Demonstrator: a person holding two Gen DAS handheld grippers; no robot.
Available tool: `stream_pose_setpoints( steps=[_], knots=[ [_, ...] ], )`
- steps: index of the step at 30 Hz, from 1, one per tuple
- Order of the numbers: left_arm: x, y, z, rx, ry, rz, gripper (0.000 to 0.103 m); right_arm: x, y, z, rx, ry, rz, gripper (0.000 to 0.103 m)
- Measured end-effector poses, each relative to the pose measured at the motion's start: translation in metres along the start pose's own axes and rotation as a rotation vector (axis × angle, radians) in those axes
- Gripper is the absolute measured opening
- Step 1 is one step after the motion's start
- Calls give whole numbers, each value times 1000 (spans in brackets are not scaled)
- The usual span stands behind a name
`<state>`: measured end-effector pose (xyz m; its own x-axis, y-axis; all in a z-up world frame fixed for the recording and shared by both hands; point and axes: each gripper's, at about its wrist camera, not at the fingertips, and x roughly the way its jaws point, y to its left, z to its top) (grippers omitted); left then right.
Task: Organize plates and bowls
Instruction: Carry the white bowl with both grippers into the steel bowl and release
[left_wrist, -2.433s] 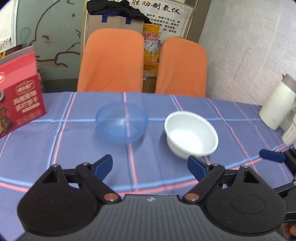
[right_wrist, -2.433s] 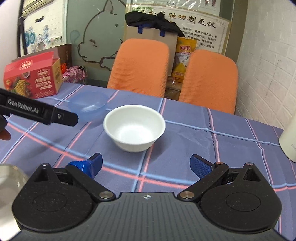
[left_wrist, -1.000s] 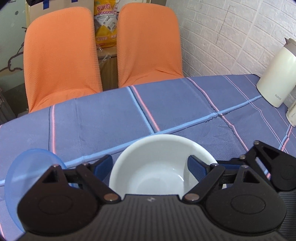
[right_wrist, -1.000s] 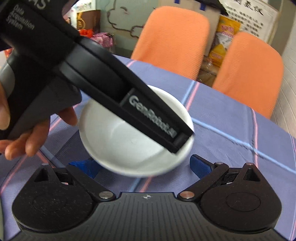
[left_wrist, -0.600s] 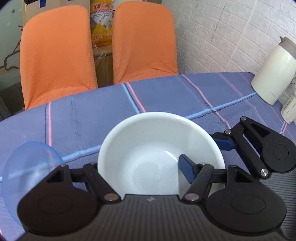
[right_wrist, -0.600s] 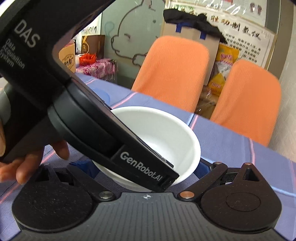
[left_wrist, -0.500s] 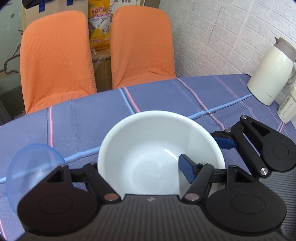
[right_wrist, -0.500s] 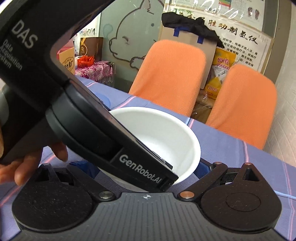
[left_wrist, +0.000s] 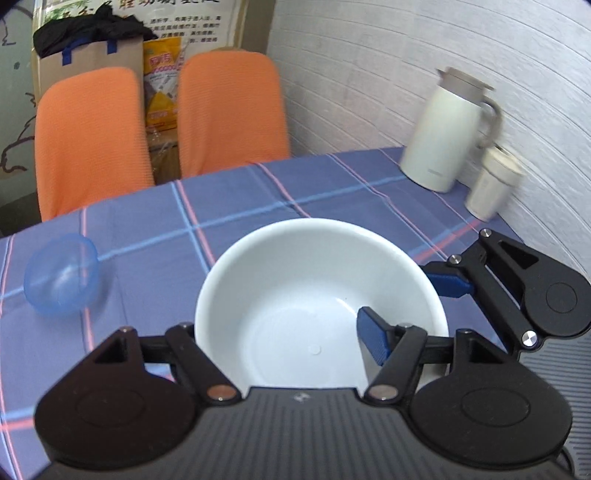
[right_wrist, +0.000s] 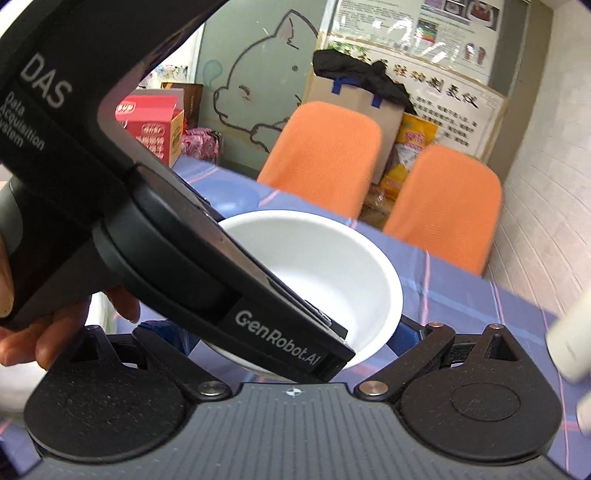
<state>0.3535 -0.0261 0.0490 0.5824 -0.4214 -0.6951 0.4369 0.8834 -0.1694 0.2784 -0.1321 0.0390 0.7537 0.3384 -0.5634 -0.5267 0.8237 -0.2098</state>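
The white bowl (left_wrist: 295, 295) fills the middle of the left wrist view. My left gripper (left_wrist: 291, 339) is shut on it: the right blue pad (left_wrist: 373, 339) sits inside the bowl and the left finger is hidden behind its wall. The bowl looks raised off the blue checked tablecloth (left_wrist: 295, 184). In the right wrist view the white bowl (right_wrist: 325, 258) lies between the spread fingers of my right gripper (right_wrist: 280, 328), which is open. The left gripper's black body (right_wrist: 184, 240) crosses in front. A translucent blue bowl (left_wrist: 61, 275) stands on the cloth at far left.
A white thermos jug (left_wrist: 447, 136) and a cream cup (left_wrist: 491, 184) stand at the table's far right by the brick wall. Two orange chairs (left_wrist: 92, 136) are behind the table. A red box (right_wrist: 151, 129) sits at the far left. A hand (right_wrist: 22, 347) holds the left gripper.
My left gripper moved onto the white bowl and shut on it, then rose and swung right with it. The right gripper came in around the bowl. The blue bowl stayed at left.
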Motion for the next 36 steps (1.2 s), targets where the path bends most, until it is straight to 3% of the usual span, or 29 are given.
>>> stream_pose_setpoints(
  steps=[6, 12, 16, 20, 28, 36],
  knots=[
    [-2, -49, -53, 28, 42, -54, 71, -31, 15, -44, 57, 50, -29, 88],
    [11, -64, -81, 42, 78, -46, 74, -29, 15, -64, 84, 72, -26, 88],
    [10, -64, -85, 63, 65, -9, 79, -30, 16, -72, 36, 87, -66, 88],
    [2, -58, -84, 46, 55, -20, 83, -45, 16, -81, 37, 82, -74, 88],
    [-25, -54, -88, 16, 5, -10, 87, -83, 9, -103, 170, 69, -62, 88],
    [-59, -44, -92, -33, -72, 2, 91, -91, 4, -111, 277, 33, -82, 88]
  ],
)
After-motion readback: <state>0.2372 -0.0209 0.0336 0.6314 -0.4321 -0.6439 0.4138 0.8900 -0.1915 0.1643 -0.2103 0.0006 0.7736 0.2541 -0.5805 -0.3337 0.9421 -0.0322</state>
